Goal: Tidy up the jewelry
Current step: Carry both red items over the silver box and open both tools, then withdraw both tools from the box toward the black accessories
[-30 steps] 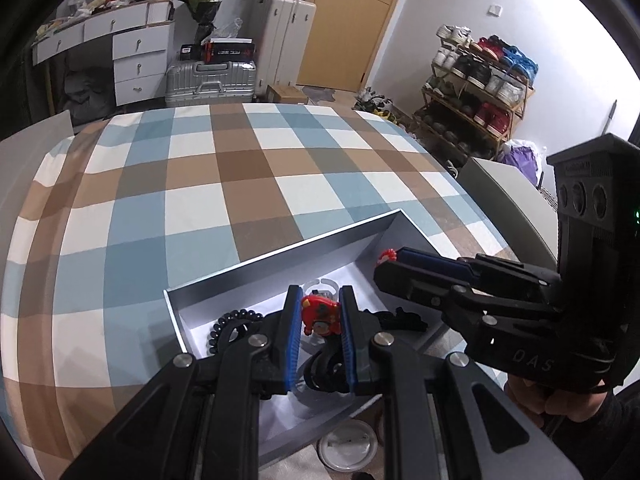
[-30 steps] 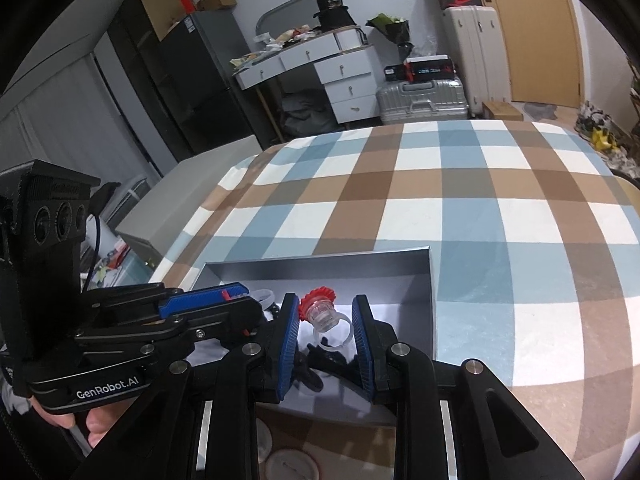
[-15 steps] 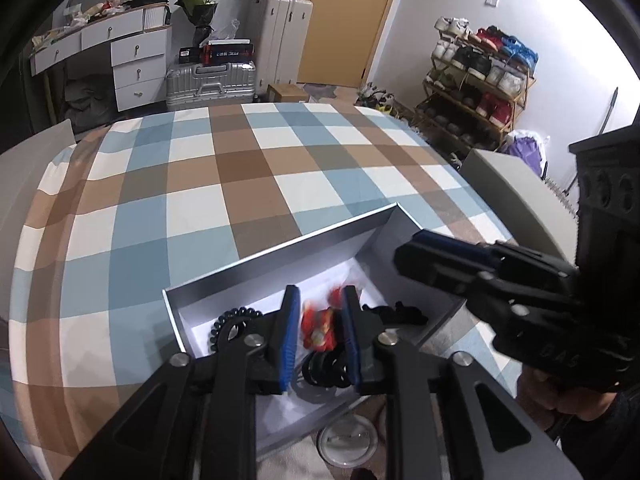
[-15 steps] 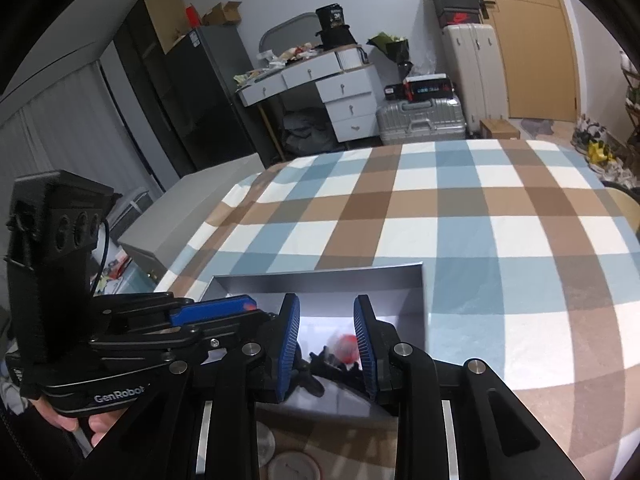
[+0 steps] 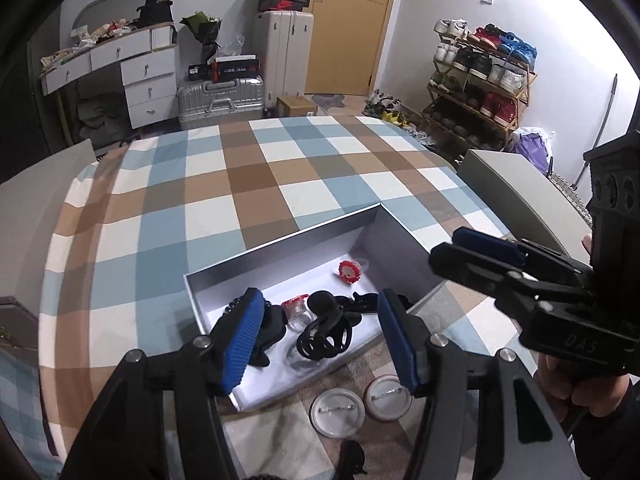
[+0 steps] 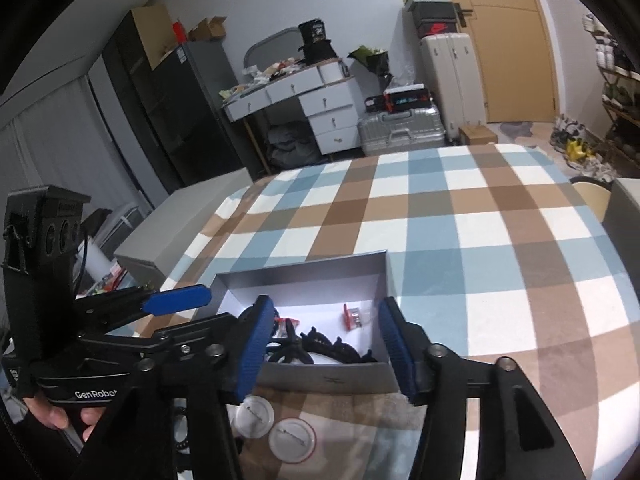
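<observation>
Both grippers, left [image 5: 320, 340] and right [image 6: 324, 340], just released; 2 red-topped rings [image 5: 349, 271] lie boxed.

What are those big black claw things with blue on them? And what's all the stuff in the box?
They are grabber tools: a person holds one in each hand. Each picture comes from a small camera on one grabber, looking along its blue pads. The left gripper and right gripper have just been opening and hold nothing now. Below them a grey box sits on a checked cloth. Inside lie two red and clear rings and black hair clips. Two round badges lie outside, in front.
</observation>
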